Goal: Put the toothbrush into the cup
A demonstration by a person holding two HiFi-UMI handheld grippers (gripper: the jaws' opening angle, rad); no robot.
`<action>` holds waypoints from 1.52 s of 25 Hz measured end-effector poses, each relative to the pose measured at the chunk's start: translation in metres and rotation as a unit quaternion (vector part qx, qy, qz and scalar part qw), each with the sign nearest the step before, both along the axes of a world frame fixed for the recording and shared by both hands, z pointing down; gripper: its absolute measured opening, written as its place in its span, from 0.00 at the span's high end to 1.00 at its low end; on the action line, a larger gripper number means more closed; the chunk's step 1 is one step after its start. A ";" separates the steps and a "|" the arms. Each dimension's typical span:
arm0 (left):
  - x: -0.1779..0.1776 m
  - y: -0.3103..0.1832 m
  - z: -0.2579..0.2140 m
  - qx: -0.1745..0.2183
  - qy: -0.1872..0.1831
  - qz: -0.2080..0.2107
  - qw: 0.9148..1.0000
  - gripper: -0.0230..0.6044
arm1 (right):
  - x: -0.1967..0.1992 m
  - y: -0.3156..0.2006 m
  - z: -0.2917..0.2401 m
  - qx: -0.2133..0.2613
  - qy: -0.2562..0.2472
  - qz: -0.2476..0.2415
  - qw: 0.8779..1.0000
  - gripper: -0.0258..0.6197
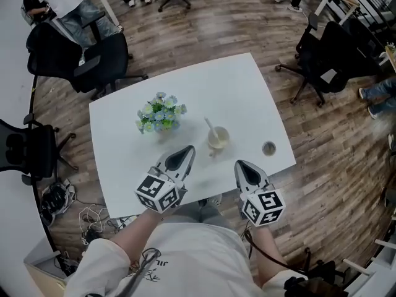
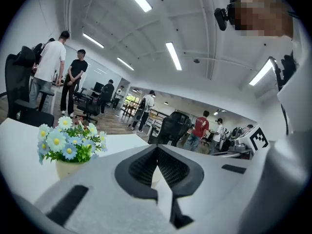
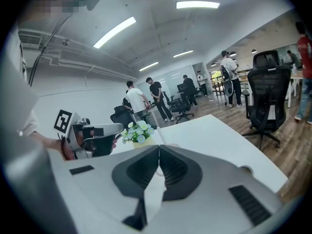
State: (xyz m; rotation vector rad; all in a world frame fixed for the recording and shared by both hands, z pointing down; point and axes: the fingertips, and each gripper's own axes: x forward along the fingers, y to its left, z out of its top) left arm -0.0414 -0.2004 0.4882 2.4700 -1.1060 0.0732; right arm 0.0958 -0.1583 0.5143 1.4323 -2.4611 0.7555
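Looking down, I see the toothbrush (image 1: 210,127) already standing in the cup (image 1: 218,140), handle leaning back-left. My left gripper (image 1: 185,153) and right gripper (image 1: 242,167), both pinched together and empty, flank the cup's near side.

A white table (image 1: 238,94) stands mid-frame on a wooden plank floor (image 1: 247,17). Black office chairs (image 1: 93,59) stand at upper left and upper right. Long ceiling lamps (image 2: 172,56) are lit.

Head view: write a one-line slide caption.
The toothbrush sits in the cup on the white table; left gripper and right gripper hover shut and empty at the near edge.
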 end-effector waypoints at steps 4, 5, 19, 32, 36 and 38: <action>-0.001 0.021 -0.013 -0.007 -0.011 0.015 1.000 0.94 | -0.009 0.009 -0.019 0.015 0.005 -0.012 1.000 0.93; -0.001 0.027 -0.016 -0.007 -0.010 0.018 1.000 0.94 | -0.011 0.012 -0.024 0.018 0.006 -0.015 1.000 0.93; -0.006 0.067 -0.031 -0.007 -0.020 0.012 1.000 0.94 | -0.030 0.038 -0.044 0.045 0.008 -0.007 0.999 0.93; 0.000 0.081 -0.033 0.006 -0.048 0.028 0.998 0.94 | -0.046 0.041 -0.055 0.062 0.033 -0.041 0.997 0.93; 0.004 0.083 -0.034 0.003 -0.047 0.029 0.998 0.94 | -0.047 0.041 -0.057 0.059 0.029 -0.048 0.997 0.93; 0.004 0.082 -0.034 0.004 -0.047 0.029 0.998 0.94 | -0.047 0.042 -0.056 0.057 0.027 -0.050 0.997 0.93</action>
